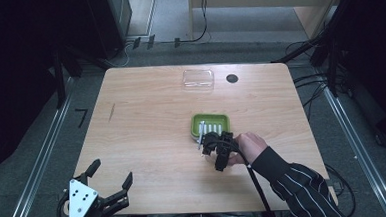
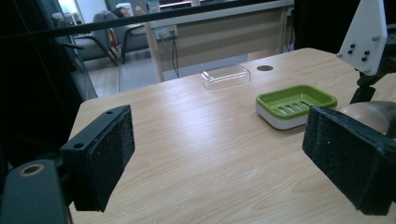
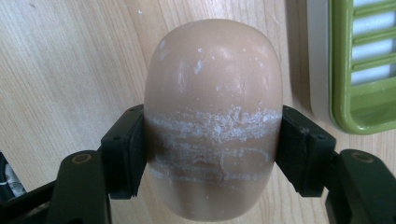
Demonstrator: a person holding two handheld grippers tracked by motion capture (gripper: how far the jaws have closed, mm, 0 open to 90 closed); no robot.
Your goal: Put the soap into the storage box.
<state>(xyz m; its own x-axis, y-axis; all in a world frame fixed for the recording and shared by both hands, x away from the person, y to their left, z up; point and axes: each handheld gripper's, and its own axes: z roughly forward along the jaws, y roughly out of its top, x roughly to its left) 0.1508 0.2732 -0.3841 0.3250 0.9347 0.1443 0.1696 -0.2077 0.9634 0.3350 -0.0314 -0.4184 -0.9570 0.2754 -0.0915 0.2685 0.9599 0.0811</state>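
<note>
Tan soap sits clamped in my right gripper at the dish's 6 o'clock; left gripper gapes, hand cropped.

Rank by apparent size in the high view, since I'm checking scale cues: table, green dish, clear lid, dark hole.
1. Table.
2. Green dish, partly hidden by the right gripper.
3. Clear lid, slightly smaller; it sits farther away, so unsure.
4. Dark hole.

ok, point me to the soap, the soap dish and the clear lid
soap (image 3: 212, 79), right gripper view, upper face above the jaws
soap dish (image 2: 322, 96), left gripper view, green rim
clear lid (image 1: 198, 79), high view, top face
</note>
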